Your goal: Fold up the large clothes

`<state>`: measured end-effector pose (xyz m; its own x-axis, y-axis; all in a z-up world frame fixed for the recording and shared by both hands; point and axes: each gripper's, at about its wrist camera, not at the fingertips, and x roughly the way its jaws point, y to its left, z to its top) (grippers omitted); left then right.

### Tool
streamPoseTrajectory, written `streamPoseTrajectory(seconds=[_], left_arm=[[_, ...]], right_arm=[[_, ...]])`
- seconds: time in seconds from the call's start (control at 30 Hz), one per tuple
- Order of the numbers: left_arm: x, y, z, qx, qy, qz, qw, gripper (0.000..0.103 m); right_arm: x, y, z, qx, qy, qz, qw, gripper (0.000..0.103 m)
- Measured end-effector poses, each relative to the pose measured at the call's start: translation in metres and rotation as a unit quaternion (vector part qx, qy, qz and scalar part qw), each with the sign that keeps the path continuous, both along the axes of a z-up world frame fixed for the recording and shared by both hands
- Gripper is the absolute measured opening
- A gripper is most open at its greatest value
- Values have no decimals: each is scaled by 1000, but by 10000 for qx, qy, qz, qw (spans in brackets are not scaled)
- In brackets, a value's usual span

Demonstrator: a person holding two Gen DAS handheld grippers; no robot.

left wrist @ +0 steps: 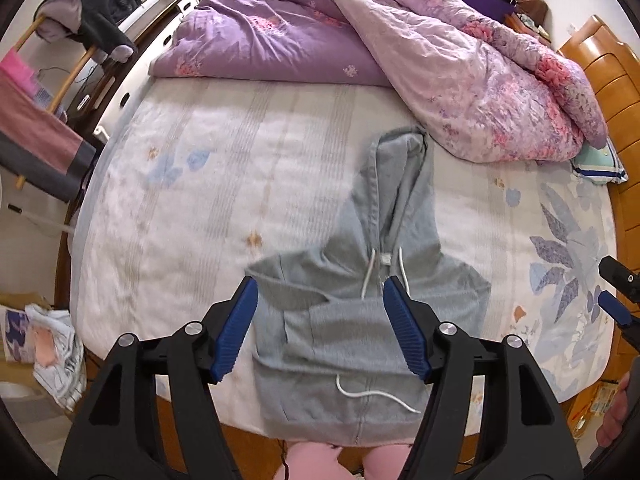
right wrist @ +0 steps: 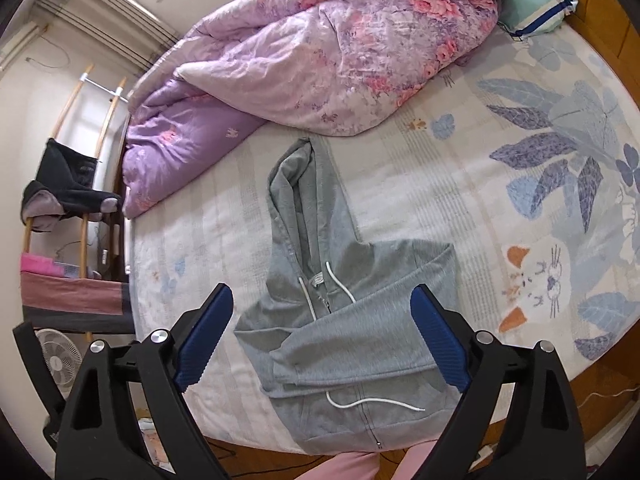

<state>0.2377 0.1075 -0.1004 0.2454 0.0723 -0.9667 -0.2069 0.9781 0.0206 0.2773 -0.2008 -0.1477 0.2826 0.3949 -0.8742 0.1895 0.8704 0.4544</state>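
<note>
A grey zip hoodie (left wrist: pixel 352 320) lies on the bed near its front edge, sleeves folded in over the body, hood pointing toward the quilt. White drawstrings lie across it. It also shows in the right wrist view (right wrist: pixel 352 320). My left gripper (left wrist: pixel 320 320) is open and empty, hovering above the hoodie's chest. My right gripper (right wrist: pixel 322 336) is open and empty above the folded sleeves. The right gripper's tip (left wrist: pixel 616 296) shows at the right edge of the left wrist view.
A bunched purple and pink floral quilt (left wrist: pixel 400 52) fills the far part of the bed. A pillow (right wrist: pixel 536 4) lies at the head. The printed bedsheet (left wrist: pixel 180 200) is bare left of the hoodie. A clothes rack (right wrist: pixel 72 200) and fan (right wrist: pixel 60 356) stand on the left.
</note>
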Motion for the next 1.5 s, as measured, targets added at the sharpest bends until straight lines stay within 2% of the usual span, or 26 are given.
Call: streamPoseTrajectory(seconds=[0.1, 0.27, 0.47, 0.53, 0.63, 0.77, 0.87, 0.97, 1.03, 1.13, 1.17, 1.2, 1.23, 1.27, 1.3, 1.37, 1.4, 1.43, 1.5], left_arm=[[31, 9, -10, -123, 131, -25, 9998, 67], [79, 15, -36, -98, 347, -47, 9993, 70], [133, 20, -79, -167, 518, -92, 9985, 74], [150, 18, -95, -164, 515, -184, 9984, 80], [183, 15, -130, -226, 550, -290, 9978, 81], [226, 17, -188, -360, 817, -186, 9958, 81], [255, 16, -236, -778, 956, -126, 9923, 81], [278, 11, -276, -936, 1005, -94, 9905, 81], [292, 8, -301, -860, 1035, -49, 9909, 81], [309, 3, -334, -463, 964, -52, 9943, 80], [311, 1, -340, -351, 904, -96, 9952, 76], [315, -1, -346, -119, 774, -157, 9968, 49], [318, -1, -354, 218, 853, -184, 9959, 2], [321, -1, -360, 467, 1030, -184, 9934, 2], [322, 2, -360, 706, 1016, -145, 9922, 0], [320, 13, -333, 1263, 357, -41, 9913, 0], [320, 17, -320, 1391, 163, -43, 9901, 0], [321, 23, -308, 1279, 51, -94, 9917, 0], [324, 37, -298, 727, 124, 65, 9973, 0]], right_arm=[[26, 9, -6, -86, 83, -16, 9999, 87], [73, 26, -25, -323, 202, 285, 9989, 87], [129, 43, -72, -554, 494, 648, 9951, 88], [155, 50, -92, -642, 562, 863, 9926, 88], [187, 58, -122, -820, 683, 1095, 9883, 88], [227, 74, -167, -932, 857, 1360, 9826, 88], [250, 85, -204, -919, 1118, 1448, 9788, 88], [266, 92, -231, -1071, 1204, 1456, 9761, 88], [274, 91, -244, -1084, 1247, 1403, 9762, 88], [283, 87, -263, -1017, 1411, 1256, 9767, 88], [285, 87, -266, -995, 1456, 1240, 9765, 88], [287, 85, -270, -947, 1480, 1199, 9771, 88], [288, 85, -272, -953, 1480, 1199, 9771, 88], [290, 87, -274, -997, 1482, 1228, 9762, 88], [291, 89, -278, -1098, 1471, 1290, 9745, 88], [295, 97, -284, -1193, 1431, 1391, 9726, 88], [297, 102, -289, -1181, 1431, 1434, 9721, 88], [300, 106, -294, -1136, 1440, 1453, 9722, 88], [306, 116, -310, -1173, 1525, 1441, 9707, 87]])
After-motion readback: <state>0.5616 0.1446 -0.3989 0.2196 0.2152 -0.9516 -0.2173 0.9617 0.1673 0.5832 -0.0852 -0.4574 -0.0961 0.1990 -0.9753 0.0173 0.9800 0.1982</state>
